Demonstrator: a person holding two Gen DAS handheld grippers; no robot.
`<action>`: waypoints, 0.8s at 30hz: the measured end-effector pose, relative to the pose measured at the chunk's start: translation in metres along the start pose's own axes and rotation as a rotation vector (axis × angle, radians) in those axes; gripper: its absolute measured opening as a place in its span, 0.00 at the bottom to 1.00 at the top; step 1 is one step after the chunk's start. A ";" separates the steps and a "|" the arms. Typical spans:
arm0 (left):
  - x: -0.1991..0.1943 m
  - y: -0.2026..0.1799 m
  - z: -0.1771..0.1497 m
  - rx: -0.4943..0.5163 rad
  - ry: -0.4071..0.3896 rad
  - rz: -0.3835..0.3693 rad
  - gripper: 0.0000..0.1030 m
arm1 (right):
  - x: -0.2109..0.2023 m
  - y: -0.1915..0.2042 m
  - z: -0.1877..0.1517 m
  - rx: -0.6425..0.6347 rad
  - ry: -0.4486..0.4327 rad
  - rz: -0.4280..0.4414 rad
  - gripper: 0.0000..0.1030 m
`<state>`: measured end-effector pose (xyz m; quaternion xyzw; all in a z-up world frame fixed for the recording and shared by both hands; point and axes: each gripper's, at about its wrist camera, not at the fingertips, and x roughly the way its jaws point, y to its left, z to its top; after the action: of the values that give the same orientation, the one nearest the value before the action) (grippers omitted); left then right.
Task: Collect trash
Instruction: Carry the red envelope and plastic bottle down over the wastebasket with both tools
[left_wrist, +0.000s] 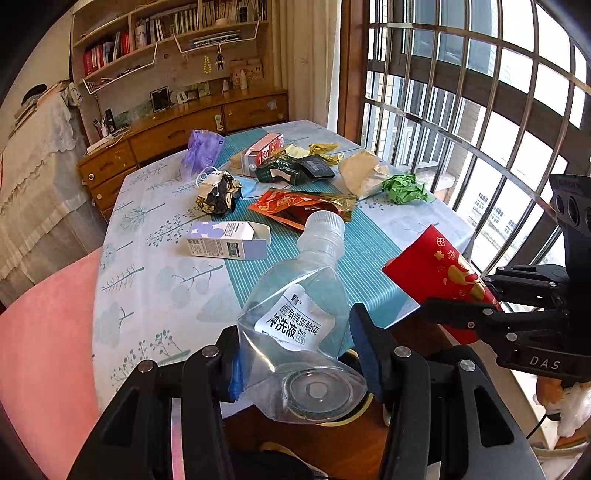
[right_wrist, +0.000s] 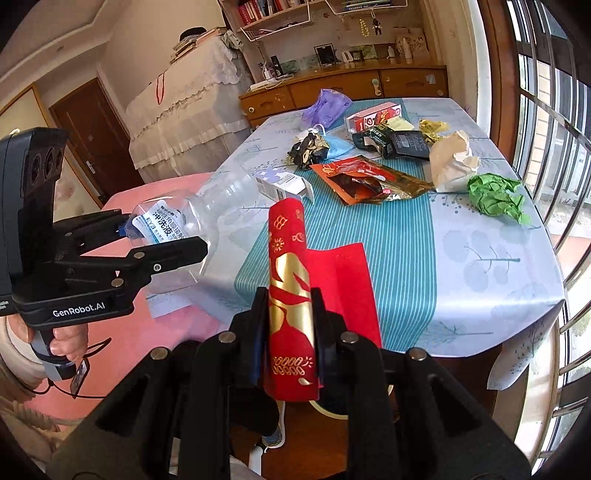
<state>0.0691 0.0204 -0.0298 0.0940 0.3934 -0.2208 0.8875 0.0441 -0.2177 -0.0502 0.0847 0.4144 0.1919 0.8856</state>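
Observation:
My left gripper (left_wrist: 295, 332) is shut on a clear plastic bottle (left_wrist: 303, 295) with a white label and cap, held above the near table edge; it also shows in the right wrist view (right_wrist: 192, 218). My right gripper (right_wrist: 290, 302) is shut on a red paper roll with gold print (right_wrist: 290, 280), also held off the table; the roll shows in the left wrist view (left_wrist: 439, 269). More trash lies on the table: a white-purple carton (left_wrist: 225, 240), an orange foil packet (left_wrist: 303, 206), a crumpled green paper (left_wrist: 404, 188), a beige paper bag (left_wrist: 364, 171).
The table (left_wrist: 155, 266) has a pale tree-print cloth with a teal striped runner. At its far end lie a purple bag (left_wrist: 201, 149), a red-white carton (left_wrist: 262, 151), a dark green box (left_wrist: 291, 170) and a black-gold wrapper (left_wrist: 218, 195). A barred window (left_wrist: 480, 110) is right, a pink seat (left_wrist: 48, 325) left.

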 end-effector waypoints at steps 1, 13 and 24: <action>-0.005 -0.006 -0.008 0.008 -0.006 -0.003 0.48 | -0.005 0.002 -0.007 0.006 -0.001 0.003 0.18; 0.034 -0.064 -0.108 0.079 0.042 -0.027 0.48 | 0.017 -0.029 -0.102 0.183 0.106 -0.004 0.18; 0.176 -0.080 -0.160 0.010 0.179 0.033 0.48 | 0.128 -0.114 -0.182 0.454 0.186 -0.079 0.18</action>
<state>0.0305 -0.0518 -0.2669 0.1242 0.4684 -0.1987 0.8519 0.0105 -0.2708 -0.2921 0.2471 0.5295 0.0660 0.8088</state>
